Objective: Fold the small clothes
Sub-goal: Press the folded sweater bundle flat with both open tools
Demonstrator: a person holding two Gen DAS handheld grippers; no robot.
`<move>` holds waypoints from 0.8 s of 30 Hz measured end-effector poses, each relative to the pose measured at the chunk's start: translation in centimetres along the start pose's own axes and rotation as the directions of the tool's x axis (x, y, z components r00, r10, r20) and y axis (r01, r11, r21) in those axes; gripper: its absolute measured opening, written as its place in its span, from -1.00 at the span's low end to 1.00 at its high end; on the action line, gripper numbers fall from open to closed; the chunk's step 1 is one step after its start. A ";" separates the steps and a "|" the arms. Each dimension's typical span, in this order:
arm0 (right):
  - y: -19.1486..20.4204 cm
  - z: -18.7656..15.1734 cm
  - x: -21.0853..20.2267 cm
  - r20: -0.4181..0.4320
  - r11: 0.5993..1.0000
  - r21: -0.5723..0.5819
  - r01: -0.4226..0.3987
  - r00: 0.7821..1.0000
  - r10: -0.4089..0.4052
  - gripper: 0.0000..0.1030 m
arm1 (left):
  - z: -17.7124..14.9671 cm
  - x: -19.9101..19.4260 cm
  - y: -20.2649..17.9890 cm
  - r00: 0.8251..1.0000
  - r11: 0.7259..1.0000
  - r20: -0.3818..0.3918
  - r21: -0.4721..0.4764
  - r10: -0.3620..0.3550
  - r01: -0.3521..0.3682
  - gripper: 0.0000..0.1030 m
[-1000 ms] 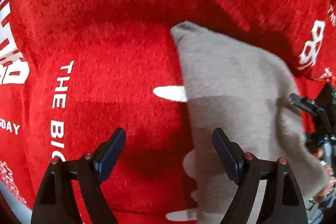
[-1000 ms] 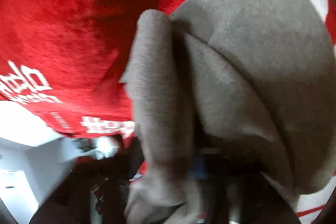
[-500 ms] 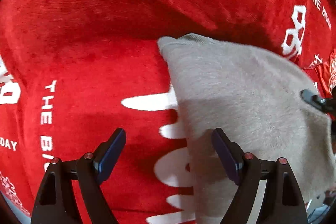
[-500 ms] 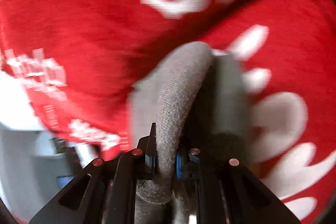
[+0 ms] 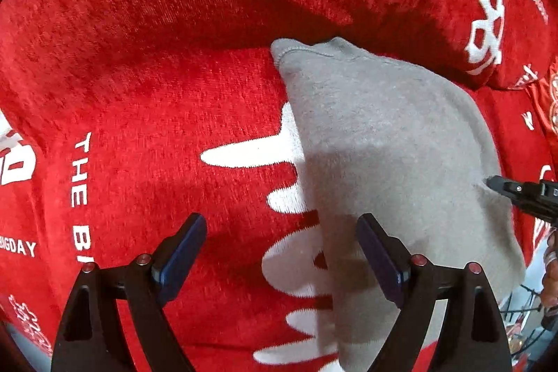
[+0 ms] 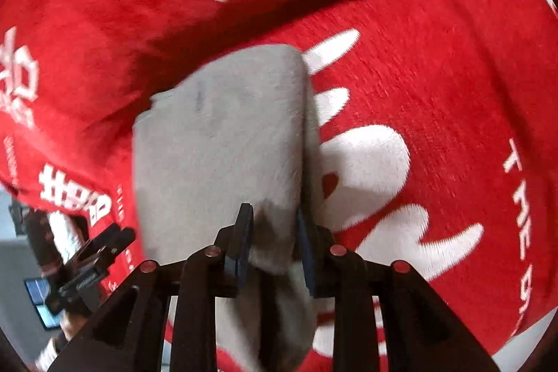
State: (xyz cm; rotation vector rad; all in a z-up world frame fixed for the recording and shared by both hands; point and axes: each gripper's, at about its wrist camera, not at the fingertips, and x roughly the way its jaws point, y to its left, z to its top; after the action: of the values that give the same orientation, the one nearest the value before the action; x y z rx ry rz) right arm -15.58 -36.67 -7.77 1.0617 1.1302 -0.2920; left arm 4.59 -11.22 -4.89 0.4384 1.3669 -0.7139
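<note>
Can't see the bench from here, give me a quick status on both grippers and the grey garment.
Left gripper open, empty. Right gripper jaws just opening, grey garment between them. Garment lies on red blanket. Nothing in the way.

Grey garment (image 5: 390, 162) on red blanket (image 5: 157, 86)

Likely a home, red plush printed blanket (image 5: 174, 93) underneath

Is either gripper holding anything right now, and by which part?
Left gripper holds nothing. Right gripper, jaws just opening, has the grey cloth's near edge between them; grip unclear.
</note>
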 end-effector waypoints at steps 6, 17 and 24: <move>0.9 -3.6 -1.4 -0.031 0.999 -0.038 -0.020 0.999 0.019 -0.12 | -2.6 -1.0 -0.8 0.999 0.998 -0.040 0.054 -0.036 0.038 0.72; -3.6 -7.5 1.8 -0.085 0.978 -0.016 0.206 0.975 -0.207 -0.29 | -6.4 2.2 -4.9 0.994 0.994 -0.109 0.105 -0.004 0.016 0.73; -3.6 -7.8 0.2 -0.091 0.962 -0.010 0.271 0.958 -0.271 -0.28 | -6.0 1.4 -5.2 0.991 0.994 -0.129 0.106 0.021 -0.007 0.73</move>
State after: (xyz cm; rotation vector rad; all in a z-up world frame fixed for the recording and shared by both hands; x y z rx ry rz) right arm -22.49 -32.14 -10.13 0.9292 1.3612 -0.4654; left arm -3.30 -11.22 -6.64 0.5866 1.4508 -0.7594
